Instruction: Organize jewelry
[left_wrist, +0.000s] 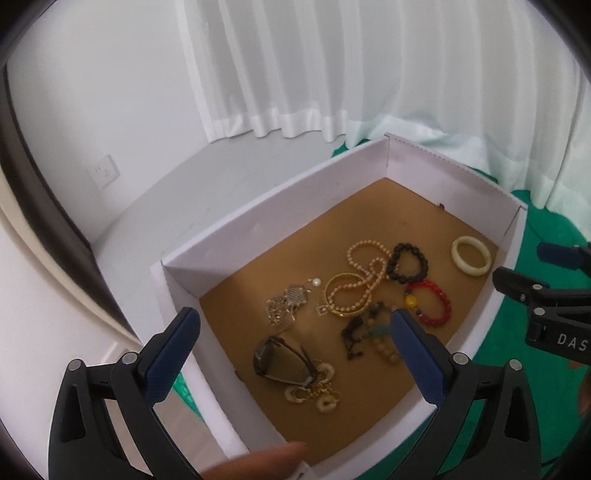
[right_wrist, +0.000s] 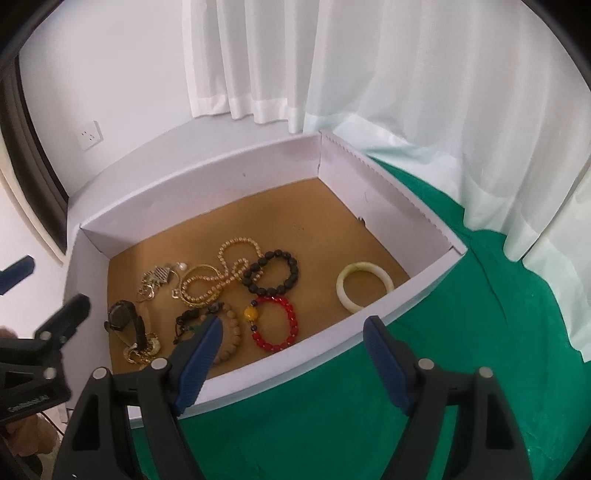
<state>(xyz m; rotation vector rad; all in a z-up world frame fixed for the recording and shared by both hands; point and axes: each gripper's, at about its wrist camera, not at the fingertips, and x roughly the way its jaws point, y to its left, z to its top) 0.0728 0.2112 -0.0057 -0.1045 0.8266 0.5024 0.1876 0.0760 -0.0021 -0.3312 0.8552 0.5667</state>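
Jewelry lies on the brown floor of the white box (right_wrist: 207, 192): pale bangle (right_wrist: 365, 288) apart at right, red bead bracelet (right_wrist: 274, 324), black bead bracelet (right_wrist: 270, 273), pearl strand (right_wrist: 236, 267), watch (right_wrist: 123, 317). Left tool (left_wrist: 295, 325) fingers apart above box; right tool (right_wrist: 293, 332) fingers apart straddling the near wall. Green cloth (right_wrist: 424, 295) under the box.

I take this for a home room: white curtains (right_wrist: 369, 74) fill the upper right, a wall socket (right_wrist: 89, 135) sits at left, and a green cloth (right_wrist: 461, 295) covers the surface at lower right.
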